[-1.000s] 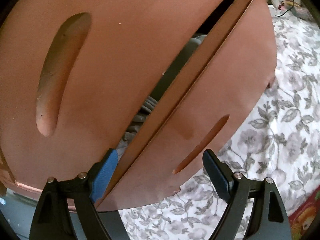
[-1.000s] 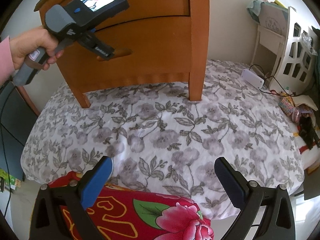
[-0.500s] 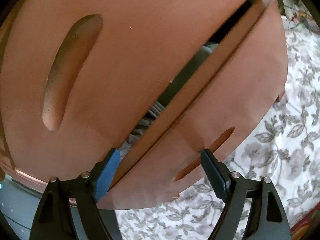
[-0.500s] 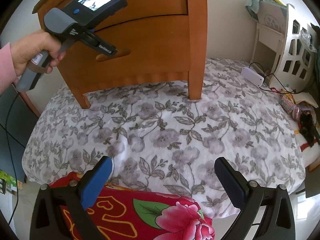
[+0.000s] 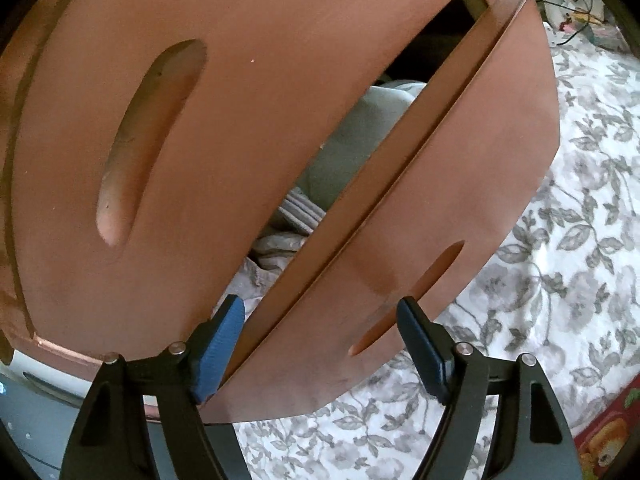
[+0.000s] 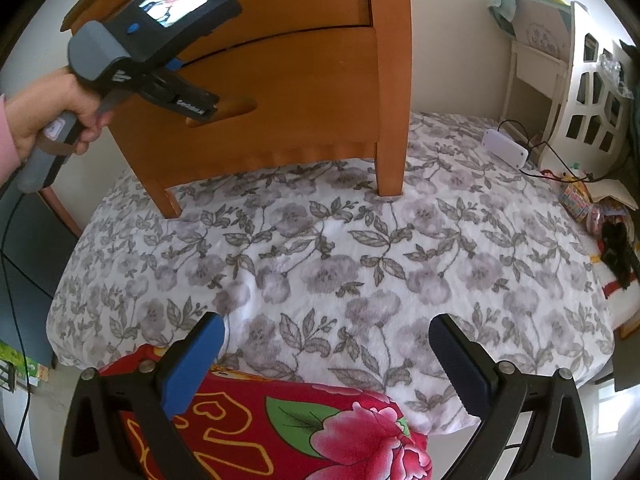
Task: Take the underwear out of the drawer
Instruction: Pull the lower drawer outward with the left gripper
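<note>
Inside the narrow gap of the lower drawer, folded underwear (image 5: 304, 216) in pale grey and lilac, packed in a soft pile with a duller grey-green piece behind it; none of it lifted out yet. Just in front, drawer front (image 5: 460, 184) standing partly open, enough to expose the cloth but probably too little for easy reach. Left hand-held gripper (image 5: 320, 312) clamped across that drawer front, one blue pad (image 5: 224, 340) behind the top edge and touching the cloth side, the other at the handle recess (image 5: 412, 296); grip placed so, by the look of it, to draw the panel outward. Above, upper drawer front (image 5: 240, 140) closed, with its own long recess. Seen from the right wrist, person's hand (image 6: 60, 120) around the grey handle, pink sleeve at the picture's edge, tool angled down at the drawer. Right hand-held gripper (image 6: 326, 332) with fingers apart and nothing between them, held well back from the nightstand (image 6: 300, 80), likely kept free to pick up the garment once the opening allows. Orange-brown nightstand set directly on a bed (image 6: 360, 260) covered in white fabric with grey flowers and leaves, a soft and possibly unsteady footing. Red floral blanket (image 6: 280, 432) at the near edge of the bed. Farther off, white box with cable (image 6: 506, 148), white cut-out rack (image 6: 592, 92) against a pale wall, small clutter at the right.
</note>
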